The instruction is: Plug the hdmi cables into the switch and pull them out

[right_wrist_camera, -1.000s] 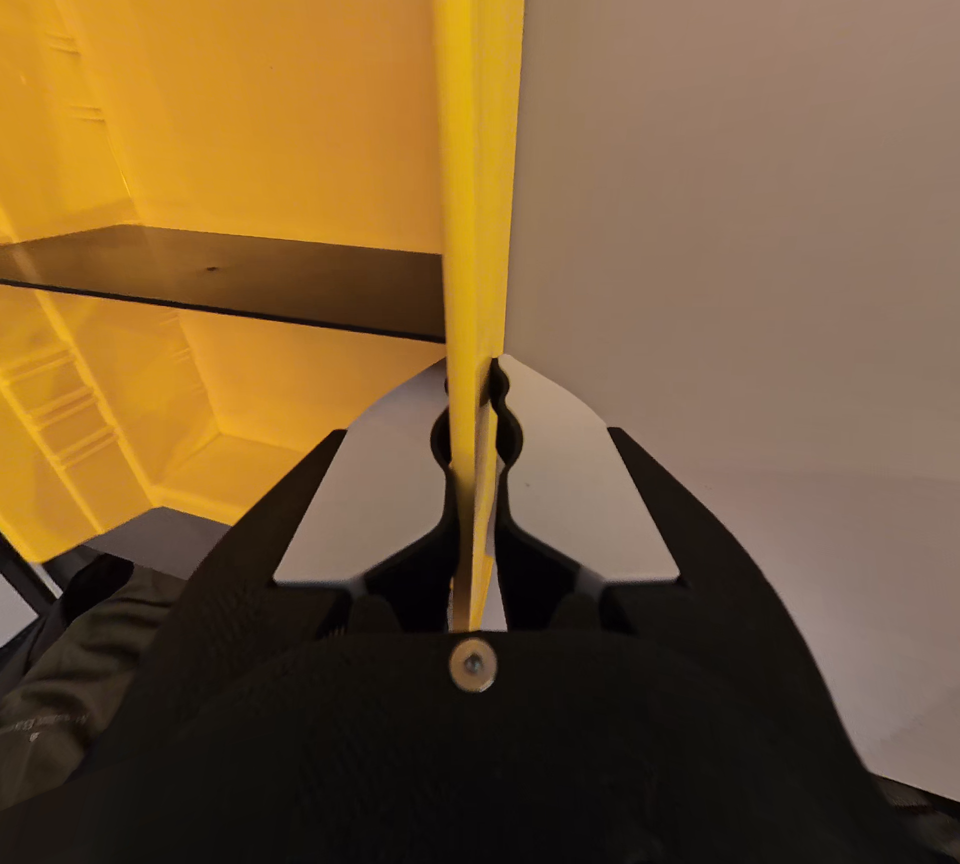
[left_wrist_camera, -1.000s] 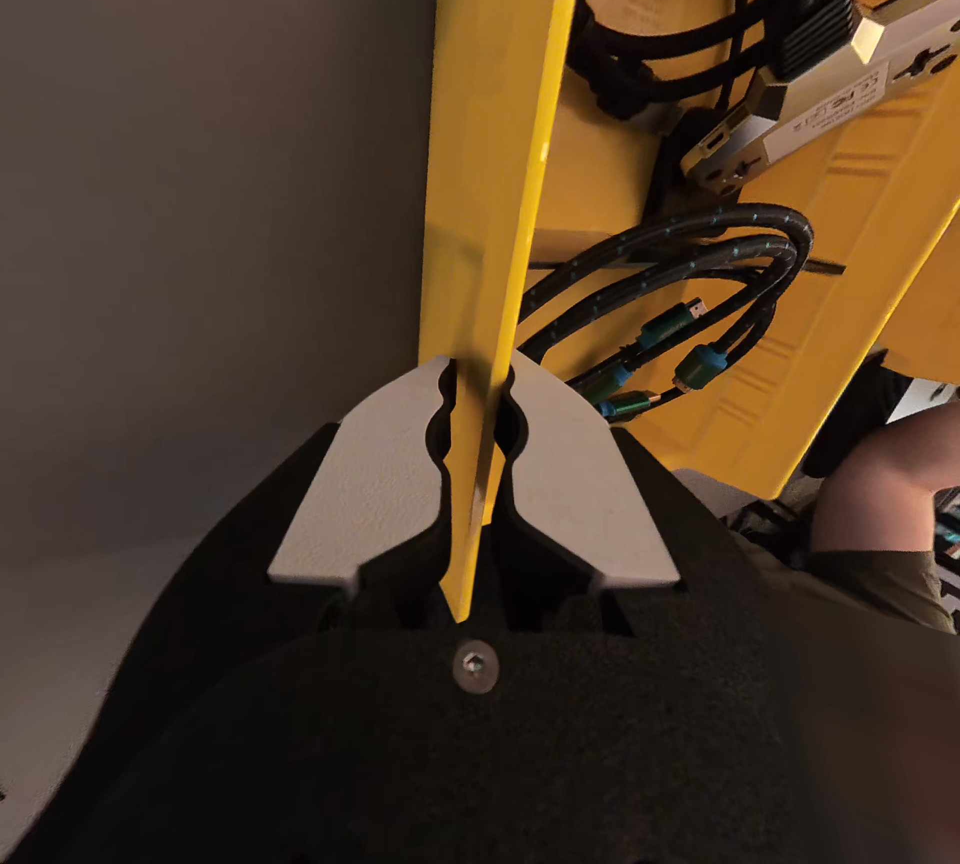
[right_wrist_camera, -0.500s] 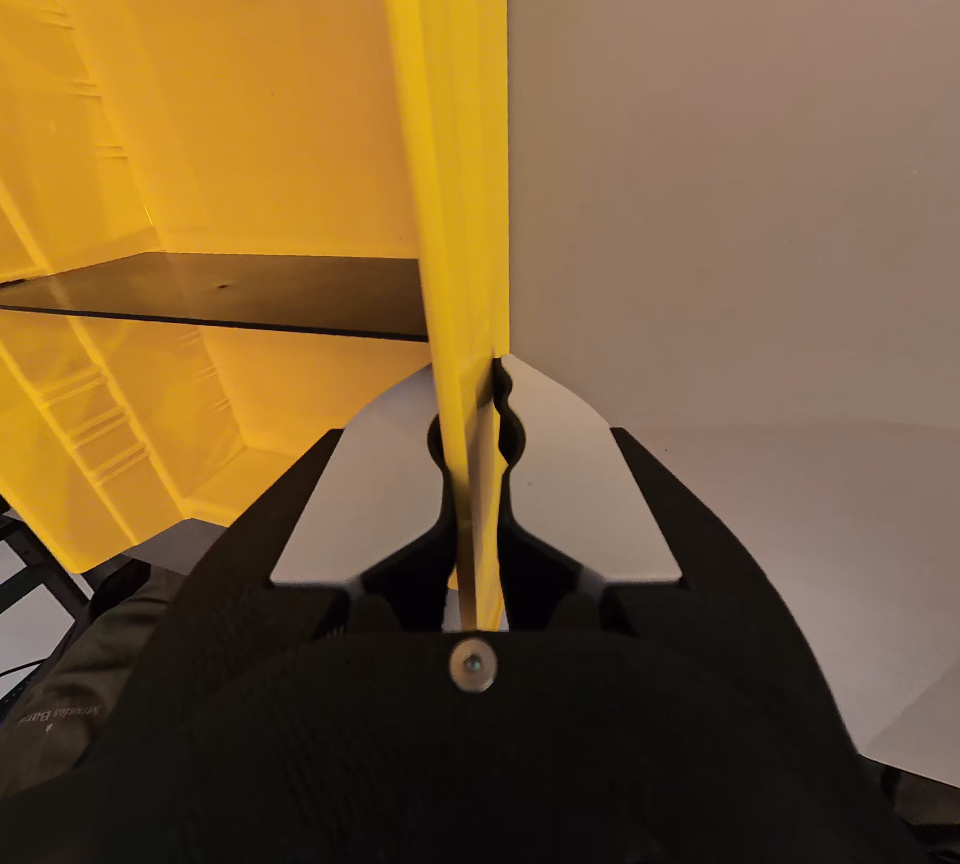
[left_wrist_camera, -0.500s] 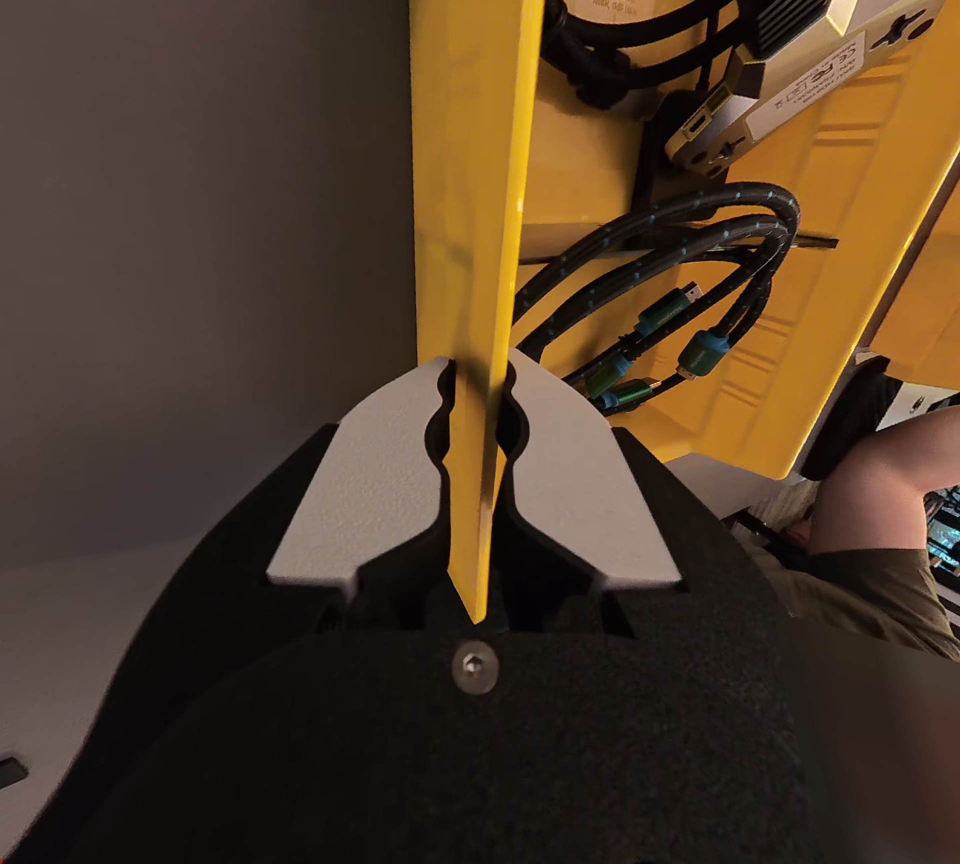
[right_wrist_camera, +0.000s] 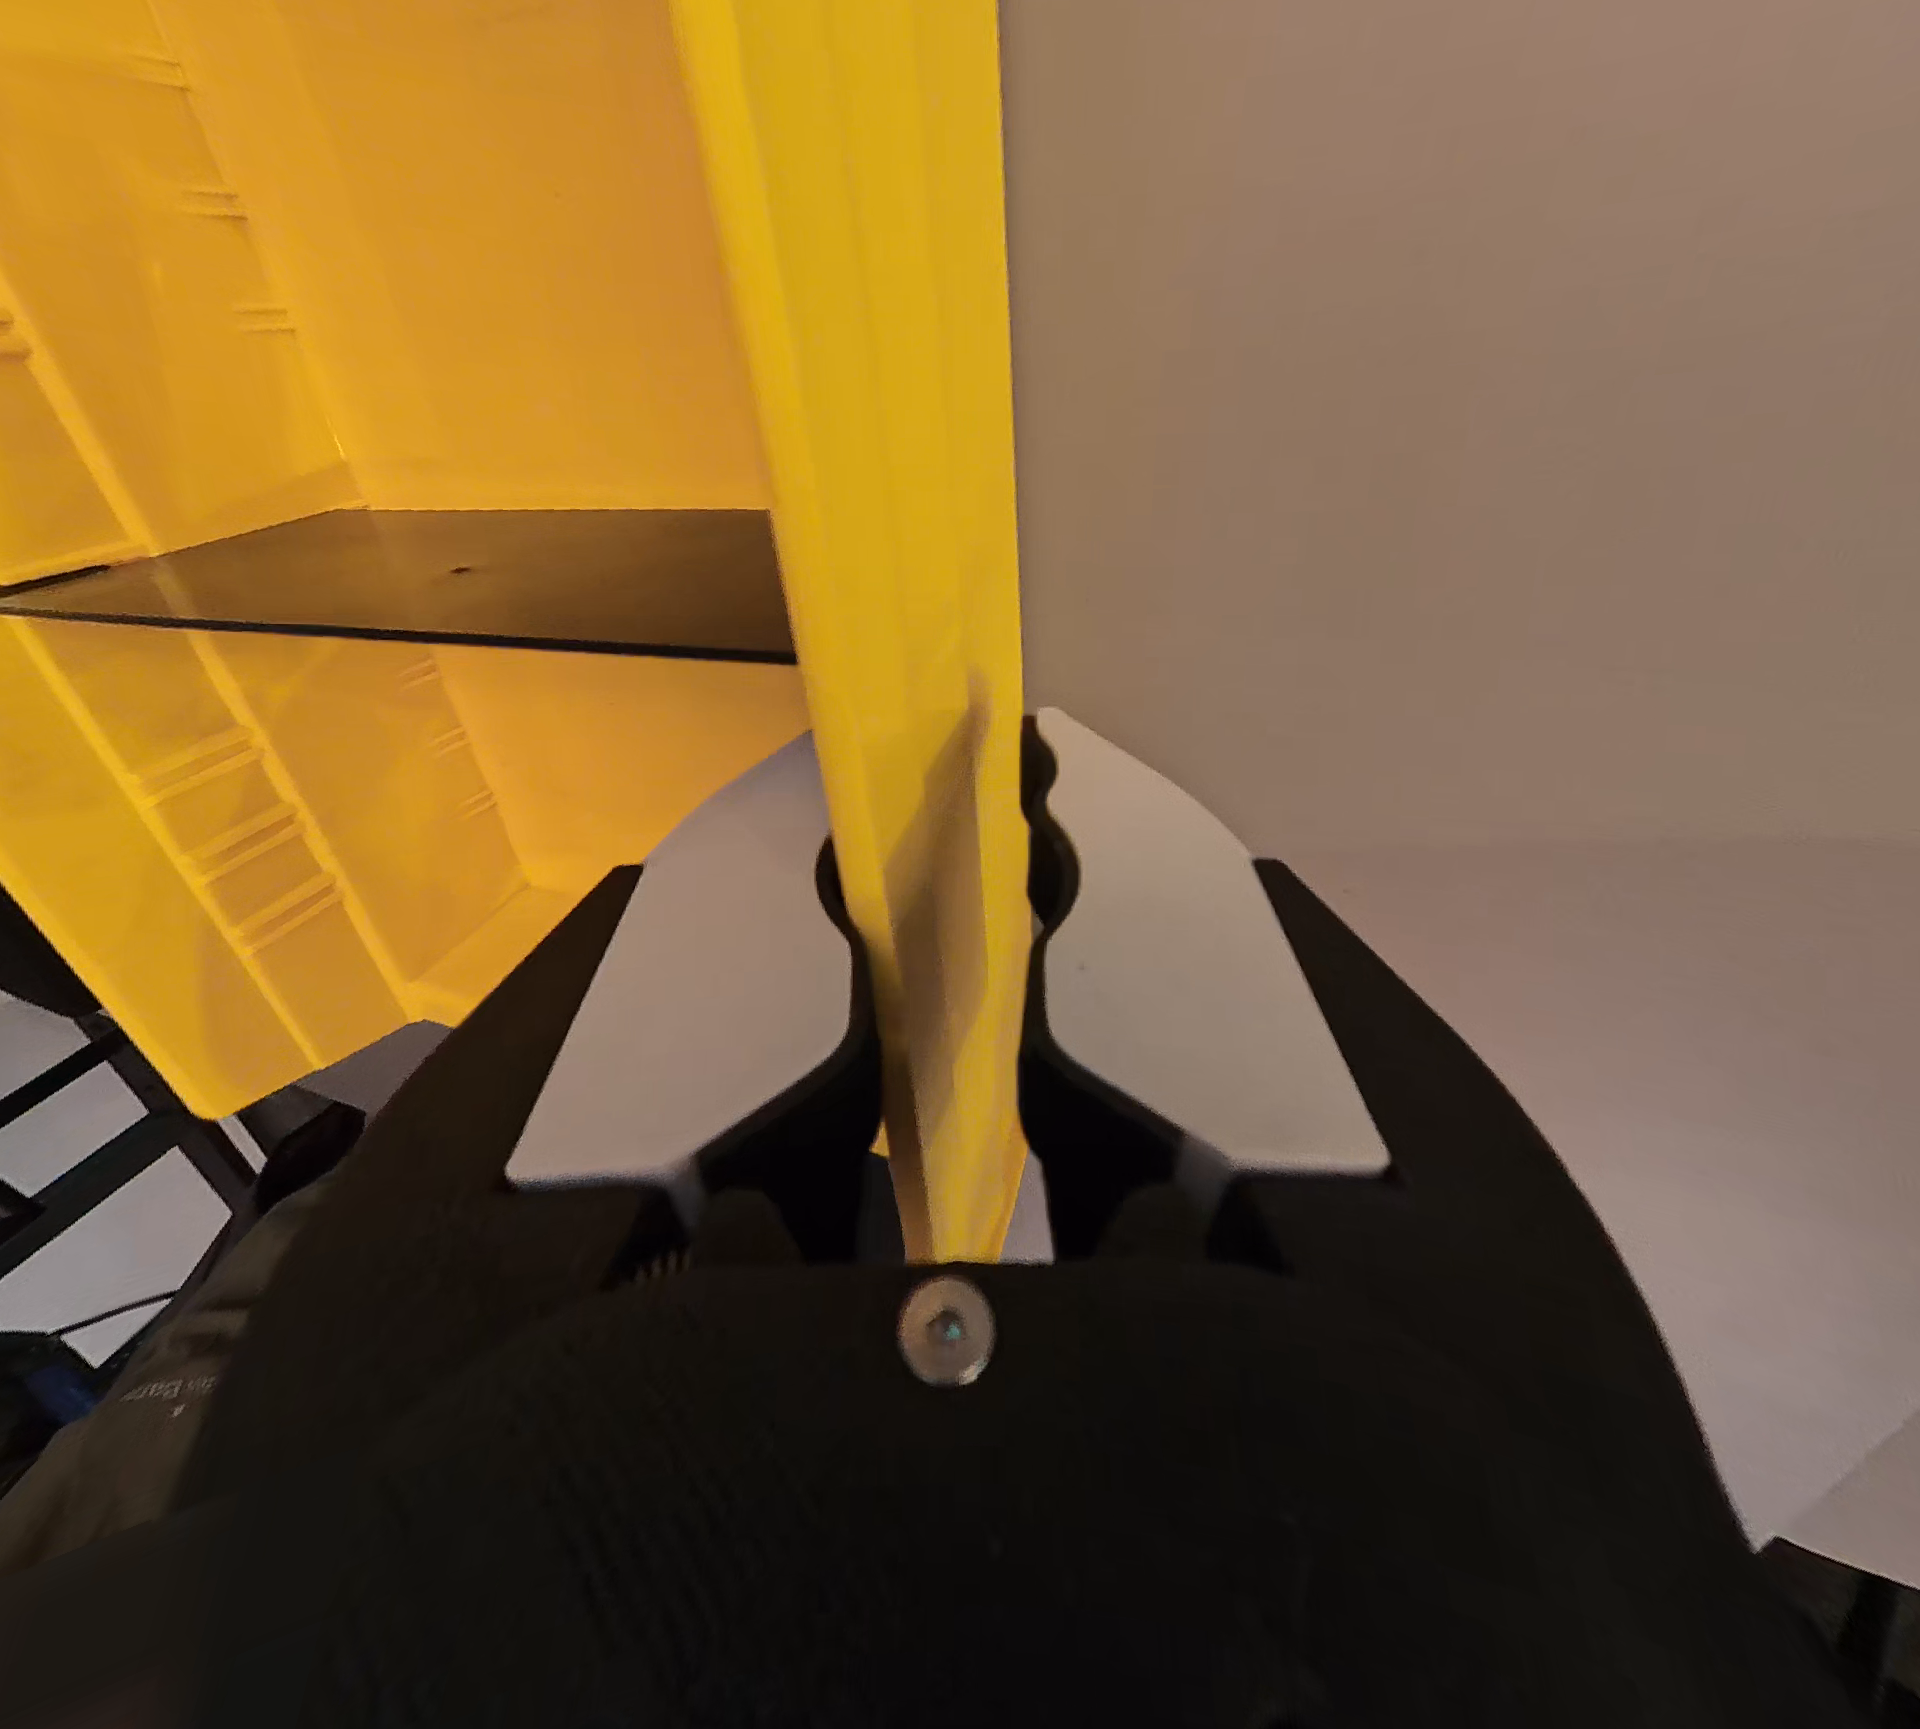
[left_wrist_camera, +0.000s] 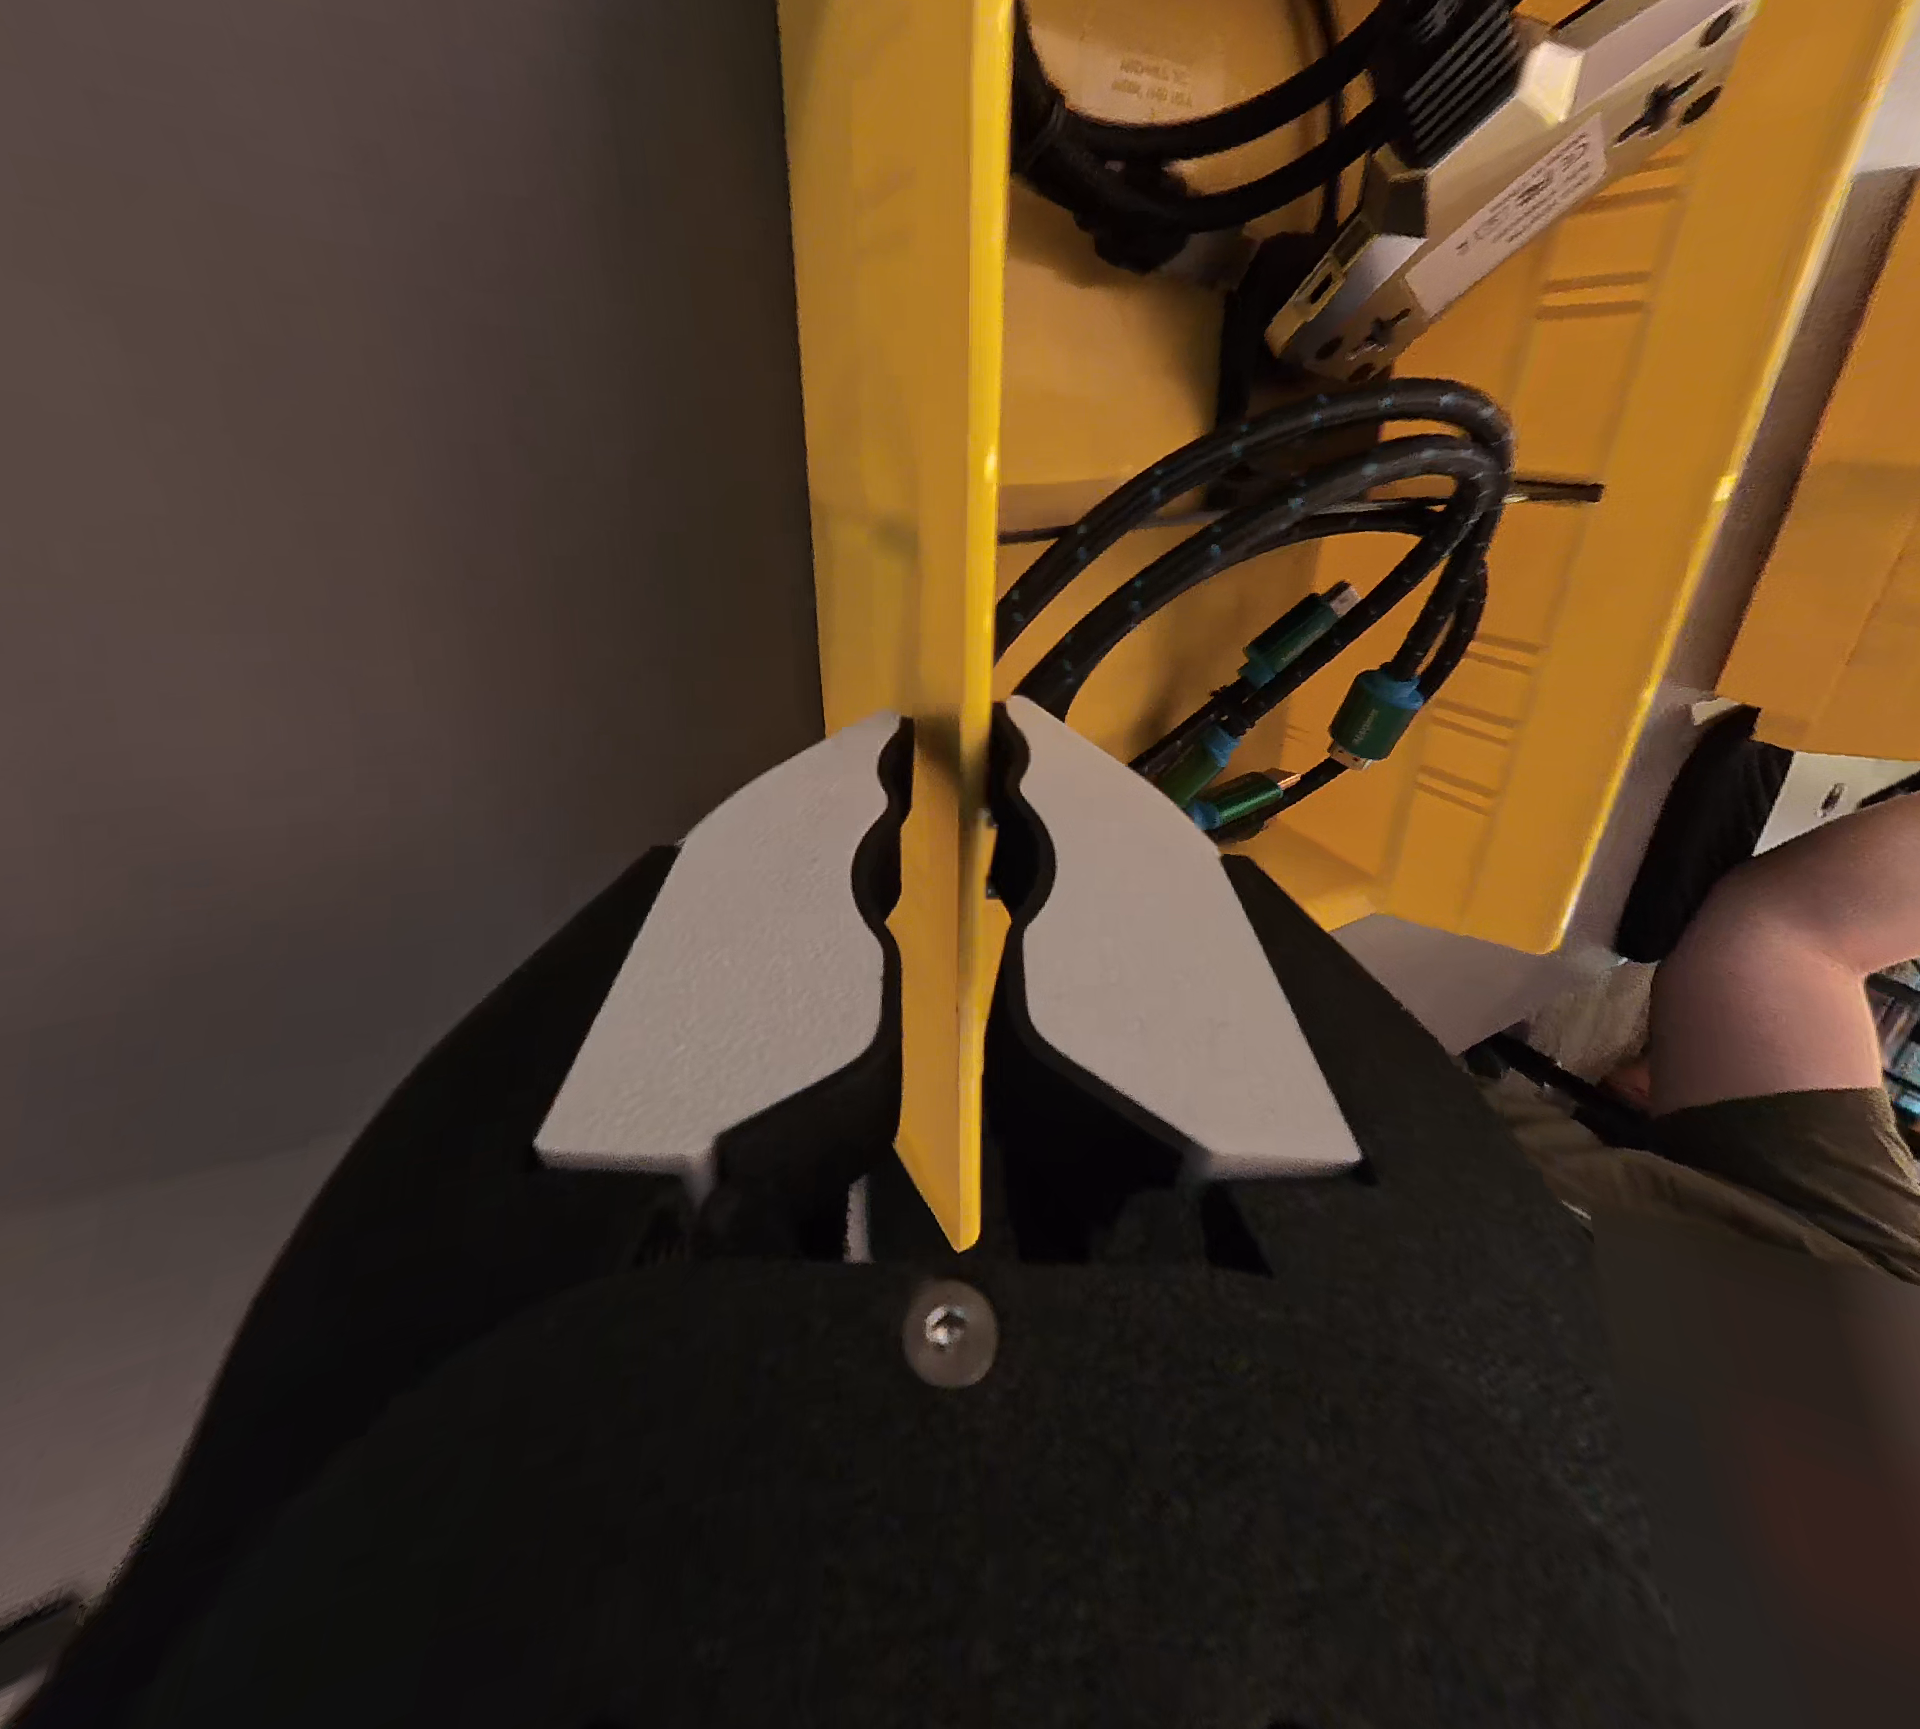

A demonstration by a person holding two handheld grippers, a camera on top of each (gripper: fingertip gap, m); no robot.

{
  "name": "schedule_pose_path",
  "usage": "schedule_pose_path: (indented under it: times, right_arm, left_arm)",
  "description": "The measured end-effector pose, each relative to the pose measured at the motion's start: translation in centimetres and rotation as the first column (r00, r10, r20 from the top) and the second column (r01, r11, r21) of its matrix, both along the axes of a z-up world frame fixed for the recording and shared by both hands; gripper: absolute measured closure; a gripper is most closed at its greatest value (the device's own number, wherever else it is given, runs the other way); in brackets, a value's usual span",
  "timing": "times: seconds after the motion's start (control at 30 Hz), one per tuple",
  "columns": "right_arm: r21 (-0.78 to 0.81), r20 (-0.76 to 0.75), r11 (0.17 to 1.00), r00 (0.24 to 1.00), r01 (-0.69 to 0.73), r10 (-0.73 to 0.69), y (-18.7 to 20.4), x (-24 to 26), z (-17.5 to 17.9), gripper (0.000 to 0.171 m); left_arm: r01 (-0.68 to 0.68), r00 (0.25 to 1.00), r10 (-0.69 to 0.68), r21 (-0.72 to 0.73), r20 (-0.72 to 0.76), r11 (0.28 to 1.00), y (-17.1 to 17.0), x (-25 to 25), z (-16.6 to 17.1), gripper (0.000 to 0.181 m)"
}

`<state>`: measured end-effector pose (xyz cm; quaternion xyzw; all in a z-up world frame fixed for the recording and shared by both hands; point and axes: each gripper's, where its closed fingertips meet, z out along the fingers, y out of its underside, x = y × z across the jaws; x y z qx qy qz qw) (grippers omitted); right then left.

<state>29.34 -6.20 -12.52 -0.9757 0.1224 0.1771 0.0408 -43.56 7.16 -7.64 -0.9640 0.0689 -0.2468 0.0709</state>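
My left gripper (left_wrist_camera: 951, 723) is shut on one side wall of a yellow bin (left_wrist_camera: 894, 225). My right gripper (right_wrist_camera: 925, 734) is shut on another wall of the yellow bin (right_wrist_camera: 883, 329). The bin is held up between them, its inside facing the cameras. In the left wrist view a silver hdmi switch (left_wrist_camera: 1538, 152) lies inside with black cables (left_wrist_camera: 1195, 152) plugged into it. Below it is a loop of braided hdmi cables (left_wrist_camera: 1299, 557) with green and blue plugs (left_wrist_camera: 1371, 723). The right wrist view shows only bare bin.
A black divider (right_wrist_camera: 416, 578) crosses the bin's inside. A person's bare arm (left_wrist_camera: 1787, 952) and a dark sleeve show at the lower right, beyond the bin. A plain pale wall (right_wrist_camera: 1455, 329) is behind the bin. A dark frame (right_wrist_camera: 94, 1139) shows below the bin. One gripper's finger ends stand about 75 cm off the other's.
Both grippers keep their hold. The bin has swung in both views: the switch and cables sit further left, and the gripped wall looks wider in the right wrist view.
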Motion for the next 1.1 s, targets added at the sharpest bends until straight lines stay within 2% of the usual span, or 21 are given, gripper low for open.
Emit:
schedule_pose_path:
  times: [0.13,0.3,0.43,0.57,0.63,0.7,0.77,0.83,0.93,1.0,1.1]
  right_arm:
    - [0.036,0.021,0.999,0.999,0.024,-0.024,0.1,0.6,0.8,0.142]
    - [0.145,0.063,0.988,0.996,0.056,-0.066,0.4,1.3,3.4,0.138]
    - [0.285,0.121,0.957,0.988,0.060,-0.098,1.2,1.7,6.7,0.138]
    - [0.471,0.167,0.882,0.978,0.028,-0.121,2.1,1.3,11.2,0.138]
    - [0.591,0.170,0.807,0.979,-0.009,-0.113,2.7,0.4,14.2,0.138]
    - [0.727,0.196,0.684,0.974,-0.064,-0.117,3.5,-0.3,17.9,0.138]
    - [0.856,0.259,0.493,0.953,-0.154,-0.154,4.3,-1.0,22.2,0.139]
    - [0.935,0.293,0.266,0.935,-0.236,-0.199,4.4,-2.2,26.1,0.138]
    - [0.954,0.294,0.001,0.933,-0.300,-0.206,3.8,-4.9,29.0,0.136]
    - [0.953,0.284,-0.050,0.939,-0.299,-0.196,4.0,-6.0,29.7,0.136]
    - [0.958,0.275,-0.044,0.949,-0.285,-0.151,4.9,-7.2,29.3,0.135]
  left_arm:
    - [-0.001,1.000,-0.003,0.153,0.023,0.988,1.7,-0.6,2.9,0.165]
    - [0.101,0.995,-0.085,0.372,-0.060,0.923,3.4,-0.7,6.4,0.161]
    - [0.227,0.974,-0.178,0.509,-0.144,0.830,4.1,1.0,8.0,0.161]
    - [0.389,0.921,-0.282,0.603,-0.269,0.696,4.3,4.2,8.6,0.158]
    - [0.492,0.869,-0.301,0.617,-0.393,0.614,4.7,5.7,8.3,0.144]
    - [0.600,0.794,-0.286,0.617,-0.536,0.509,5.4,7.1,8.0,0.115]
    - [0.692,0.716,-0.282,0.595,-0.638,0.409,6.0,8.8,7.6,0.116]
    - [0.750,0.660,-0.295,0.576,-0.692,0.326,6.3,10.6,7.3,0.116]
    - [0.835,0.549,-0.346,0.483,-0.761,0.263,6.8,12.2,5.6,0.119]
    - [0.906,0.417,-0.355,0.355,-0.836,0.229,7.4,12.0,4.0,0.122]
    - [0.980,0.183,-0.276,0.153,-0.944,0.125,8.6,11.5,3.0,0.128]
